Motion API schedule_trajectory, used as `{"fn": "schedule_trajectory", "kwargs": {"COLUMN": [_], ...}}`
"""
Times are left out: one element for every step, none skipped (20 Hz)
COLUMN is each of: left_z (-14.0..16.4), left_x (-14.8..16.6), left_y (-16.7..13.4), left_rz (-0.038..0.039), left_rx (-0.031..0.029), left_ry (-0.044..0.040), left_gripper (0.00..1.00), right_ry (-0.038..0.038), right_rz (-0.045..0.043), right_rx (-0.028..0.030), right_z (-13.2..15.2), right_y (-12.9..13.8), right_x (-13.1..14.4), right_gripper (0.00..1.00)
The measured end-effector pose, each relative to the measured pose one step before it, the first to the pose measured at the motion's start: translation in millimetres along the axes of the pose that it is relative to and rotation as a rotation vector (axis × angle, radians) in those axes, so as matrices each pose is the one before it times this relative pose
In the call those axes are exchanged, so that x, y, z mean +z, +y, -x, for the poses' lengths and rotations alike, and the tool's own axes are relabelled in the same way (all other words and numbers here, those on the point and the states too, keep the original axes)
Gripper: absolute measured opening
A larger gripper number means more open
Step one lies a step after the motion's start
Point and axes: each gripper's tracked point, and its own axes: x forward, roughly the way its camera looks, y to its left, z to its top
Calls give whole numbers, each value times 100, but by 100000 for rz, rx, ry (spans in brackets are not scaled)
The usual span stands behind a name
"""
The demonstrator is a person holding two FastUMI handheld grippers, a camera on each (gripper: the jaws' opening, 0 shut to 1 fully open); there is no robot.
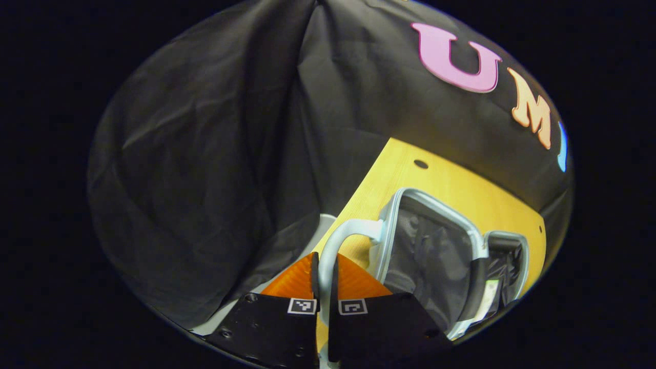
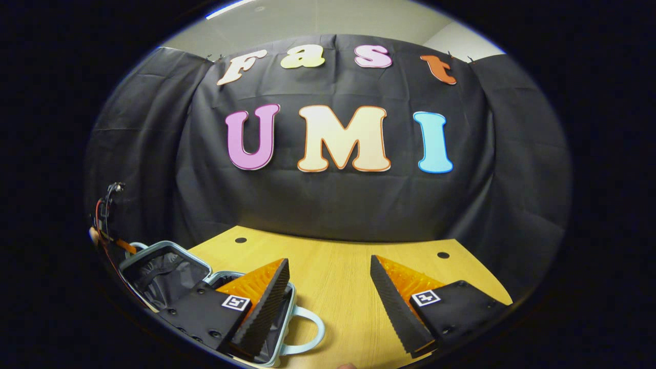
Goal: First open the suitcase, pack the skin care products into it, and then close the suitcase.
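Left gripper view: left gripper (image 1: 324, 287) at the bottom edge, orange fingers (image 1: 294, 281) pressed together on the pale blue handle (image 1: 334, 246), which runs up between them and curves right to the lid. The suitcase (image 1: 435, 241) is open: its lid stands up just past the handle, grey lining facing right, pale blue rim. The other half (image 1: 507, 266) lies farther right, dark lining, a small light tag at its near edge. Both sit on the yellow wooden table (image 1: 451, 184), a dark hole (image 1: 421, 164) in the top near the cloth wall. A pale strip of floor shows left of the fingers.

Right gripper view: right gripper (image 2: 330, 297) spread wide, holding nothing, fingers (image 2: 394, 302) well apart over bare table (image 2: 333, 277). The left finger overlaps the suitcase base (image 2: 277, 338); a second handle (image 2: 307, 328) pokes out toward the gap. Raised lid (image 2: 164, 271) farther left, by the table's left edge. Beyond the lid, the other gripper's body with wires (image 2: 105, 215), small and dim. Two holes near the far table edge.
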Motion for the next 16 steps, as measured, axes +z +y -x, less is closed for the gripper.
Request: {"fn": "schedule_trajectory", "kwargs": {"left_z": [1699, 1793, 1605, 1437, 1222, 1127, 952, 672, 586, 516, 408, 526, 372, 264, 127, -33], "left_x": [1320, 1229, 1004, 1075, 1140, 1178, 960, 684, 699, 436, 488, 493, 207, 240, 166, 167], "left_y": [-623, -867, -918, -1409, -1568, -1533, -1437, -1736, -1771, -1589, -1486, -1470, -1389, -1461, -1245, -1265], "left_rz": [-1152, -1563, -1317, -823, -757, -1135, -761, -70, 96, -76, -522, -912, -872, -1659, -1480, -714], "left_rx": [-1404, -922, -1084, -852, -926, -1406, -1229, -1368, -2086, -1872, -1674, -2056, -1528, -1783, -1256, -1617], "left_ry": [-3773, -3368, -3191, -3330, -3455, -2832, -1901, -1187, -1023, -1187, -1059, -1742, -570, -175, -209, 155], "left_gripper": [1, 1, 1, 1, 1, 1, 1, 1, 0, 0, 0, 0, 0, 0, 0, 1], "right_ry": [-1089, -1570, -1186, 162, 723, -323, -776, -130, 231, -201, -265, -155, -281, -206, -374, 98], "right_rz": [381, 290, -274, -941, -437, 491, 498, -493, -782, -359, -19, -179, -208, 4, -80, -428], "right_rx": [1364, 323, 832, 2077, 2143, 815, -14, 872, 1006, 485, 39, 320, 292, 85, -249, 31], "right_z": [40, -78, 38, 35, 160, 137, 151, 112, 202, 135, 217, 162, 246, 106, 235, 58], "right_y": [-161, -633, -421, -44, -141, -753, -923, -529, -389, -582, -653, -564, -515, -532, -569, -471], "right_x": [168, 466, 420, 25, -50, 192, 444, 233, 82, 118, 212, 108, 117, 74, 142, 22], "right_gripper": [94, 98, 100, 99, 99, 99, 99, 99, 99, 99, 99, 99, 99, 99, 99, 99]}}
